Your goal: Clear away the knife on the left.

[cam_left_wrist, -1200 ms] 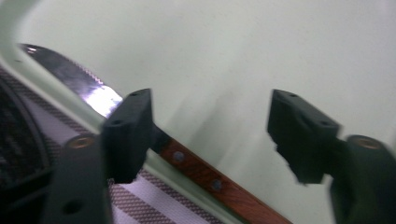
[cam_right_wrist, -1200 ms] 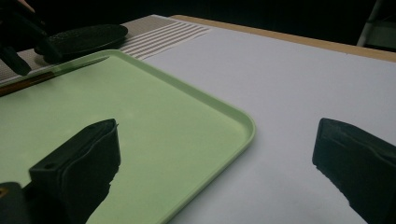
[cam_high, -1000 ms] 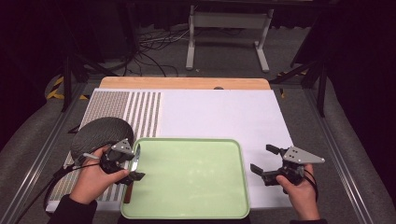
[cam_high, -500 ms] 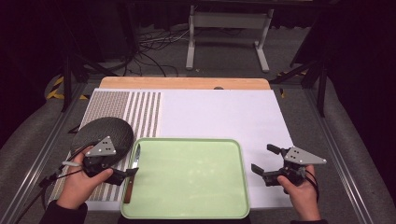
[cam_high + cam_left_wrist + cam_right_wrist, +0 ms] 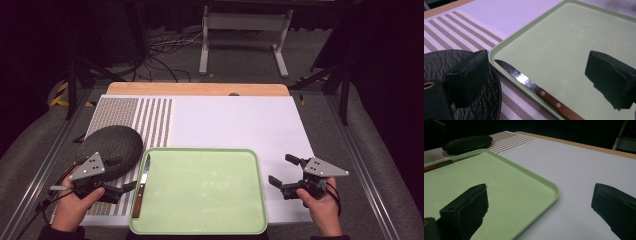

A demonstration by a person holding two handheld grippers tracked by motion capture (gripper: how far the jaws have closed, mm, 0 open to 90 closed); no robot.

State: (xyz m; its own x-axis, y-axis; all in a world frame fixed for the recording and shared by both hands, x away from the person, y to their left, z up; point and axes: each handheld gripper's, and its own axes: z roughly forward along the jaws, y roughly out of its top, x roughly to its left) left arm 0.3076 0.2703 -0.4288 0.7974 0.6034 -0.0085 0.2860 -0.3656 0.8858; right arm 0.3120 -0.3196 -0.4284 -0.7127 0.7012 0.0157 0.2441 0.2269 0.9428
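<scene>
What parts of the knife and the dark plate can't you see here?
- Knife: end of its wooden handle cut off by the bottom edge, left gripper view.
- Dark plate: near rim hidden by the left gripper, high view.
- Plate's texture: too dim, right gripper view.

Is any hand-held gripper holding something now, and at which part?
Nothing is held. The left hand-held gripper has just opened beside the knife on the tray rim; the right hand-held gripper is open, empty.

Black tools (image 5: 131, 186), grey three-cornered plates (image 5: 90, 166), trailing cables (image 5: 35, 212)
</scene>
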